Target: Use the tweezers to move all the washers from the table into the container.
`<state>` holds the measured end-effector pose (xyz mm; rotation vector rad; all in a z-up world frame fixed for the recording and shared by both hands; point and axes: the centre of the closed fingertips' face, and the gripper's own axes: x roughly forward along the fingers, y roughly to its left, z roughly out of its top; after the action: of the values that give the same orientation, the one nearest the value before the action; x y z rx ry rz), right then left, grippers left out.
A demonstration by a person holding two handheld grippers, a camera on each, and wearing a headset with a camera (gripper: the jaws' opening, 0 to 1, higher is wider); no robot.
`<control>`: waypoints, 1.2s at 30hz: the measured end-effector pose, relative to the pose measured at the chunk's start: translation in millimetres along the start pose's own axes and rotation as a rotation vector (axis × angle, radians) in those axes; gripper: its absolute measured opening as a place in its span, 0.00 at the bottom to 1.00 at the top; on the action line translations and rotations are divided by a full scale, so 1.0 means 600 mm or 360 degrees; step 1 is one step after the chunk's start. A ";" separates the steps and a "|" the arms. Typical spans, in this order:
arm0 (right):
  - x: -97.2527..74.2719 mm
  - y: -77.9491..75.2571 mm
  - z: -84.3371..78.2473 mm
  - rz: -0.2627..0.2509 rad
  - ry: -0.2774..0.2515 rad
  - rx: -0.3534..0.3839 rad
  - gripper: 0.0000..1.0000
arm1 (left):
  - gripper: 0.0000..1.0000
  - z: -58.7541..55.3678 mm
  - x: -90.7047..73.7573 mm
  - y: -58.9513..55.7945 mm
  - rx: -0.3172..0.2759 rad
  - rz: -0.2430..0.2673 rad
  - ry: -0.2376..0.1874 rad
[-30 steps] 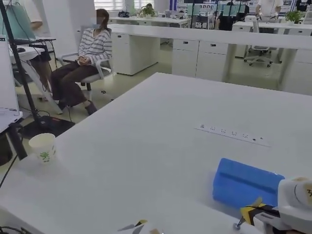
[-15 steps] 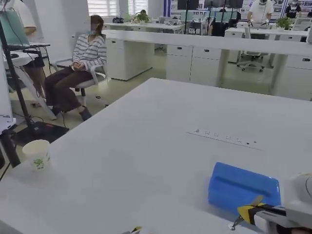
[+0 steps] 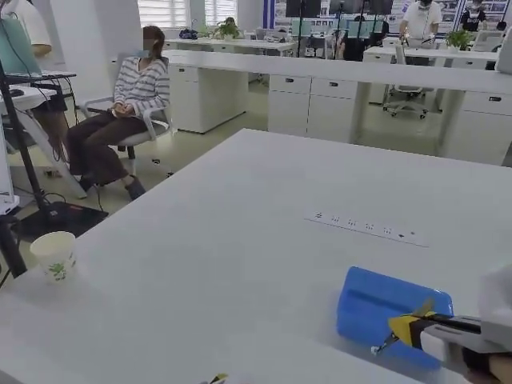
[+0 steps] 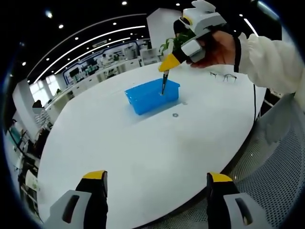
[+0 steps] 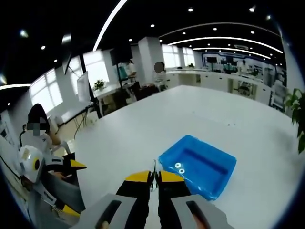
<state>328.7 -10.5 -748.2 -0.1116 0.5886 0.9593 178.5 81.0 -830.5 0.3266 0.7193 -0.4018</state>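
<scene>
- Since the earlier frame, the tweezers (image 3: 384, 342) have moved from just short of the container (image 3: 376, 300) to overlap its near wall; my head view has also shifted.
- Right gripper (image 3: 412, 328): near right of the table (image 3: 240, 240). Its jaws are pressed together on the tweezers, which point down and left.
- In the left gripper view, the tweezer tips hang over the container's interior. I cannot tell whether they carry a washer.
- Container: blue, open, near right on the table. In the right gripper view, two washers (image 5: 179, 168) lie inside it.
- One washer (image 4: 175, 115) lies on the table just beside the container, on the side toward the left gripper.
- Left gripper (image 4: 156, 191): jaws spread wide, holding nothing, over the table's near edge.
- Cup (image 3: 54, 254): upright, near left, well apart from the container.
</scene>
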 end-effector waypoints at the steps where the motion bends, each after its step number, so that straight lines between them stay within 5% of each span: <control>1: 0.001 -0.002 0.001 0.0000 -0.0003 -0.0002 0.01 | 0.87 0.000 0.000 0.000 0.0001 0.0002 0.0001; 16: 0.002 0.008 0.007 0.0000 0.0022 -0.0083 0.01 | 0.86 -0.004 0.002 -0.001 0.0015 -0.0001 0.0028; 36: 0.032 -0.029 0.022 -0.0022 0.0005 -0.0059 0.02 | 0.85 -0.007 0.006 -0.001 0.0015 -0.0010 0.0050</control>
<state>356.2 -1.8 -749.8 -0.1502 0.5722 0.9572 178.4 81.6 -836.1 0.3401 0.7495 -0.4065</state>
